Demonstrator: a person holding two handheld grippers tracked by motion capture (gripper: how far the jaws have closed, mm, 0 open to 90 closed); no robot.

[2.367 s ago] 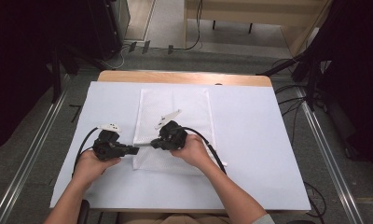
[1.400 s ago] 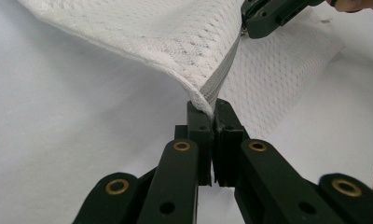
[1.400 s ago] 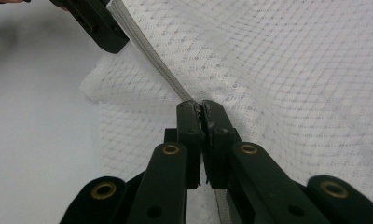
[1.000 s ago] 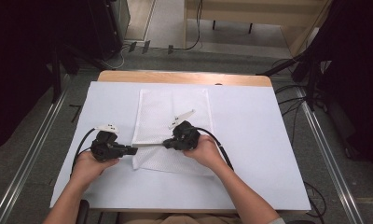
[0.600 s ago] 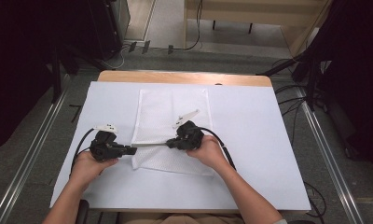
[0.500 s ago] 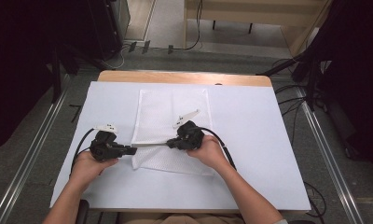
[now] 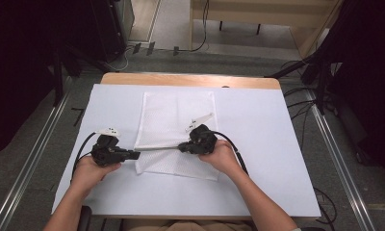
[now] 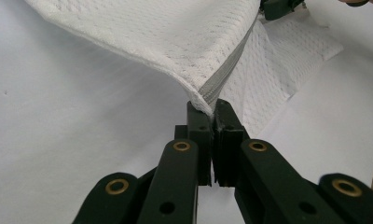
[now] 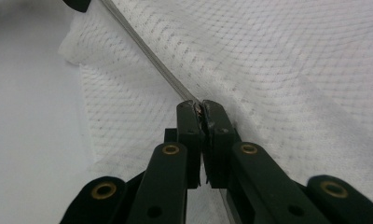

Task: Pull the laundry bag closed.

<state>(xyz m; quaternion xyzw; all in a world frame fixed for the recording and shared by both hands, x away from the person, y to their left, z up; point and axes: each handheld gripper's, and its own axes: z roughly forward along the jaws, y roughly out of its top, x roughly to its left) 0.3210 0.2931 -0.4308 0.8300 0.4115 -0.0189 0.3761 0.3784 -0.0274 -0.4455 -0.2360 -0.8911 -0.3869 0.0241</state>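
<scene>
A white mesh bag (image 7: 176, 113) lies flat on the white-covered table (image 7: 277, 144), and a grey zipper (image 7: 159, 149) runs along the fold near its front. My left gripper (image 7: 136, 154) is shut on the bag's corner at the zipper's left end, lifting the cloth a little (image 8: 211, 109). The right gripper (image 7: 181, 147) is shut on the zipper farther right (image 9: 201, 107). The two grippers point at each other, and the zipper (image 8: 226, 70) is stretched taut between them. In the right gripper view the zipper (image 9: 142, 51) runs away over the mesh bag (image 9: 278, 60).
A wooden table edge (image 7: 190, 79) shows beyond the white cover. Metal rails (image 7: 32, 159) flank the table on both sides. Cables (image 7: 306, 91) and dark equipment stand on the floor behind. Each gripper's black cable (image 7: 82, 149) loops over the table near the hands.
The right gripper has slid to the right along the zipper, widening the gap between the grippers. The left gripper has stayed where it was.
</scene>
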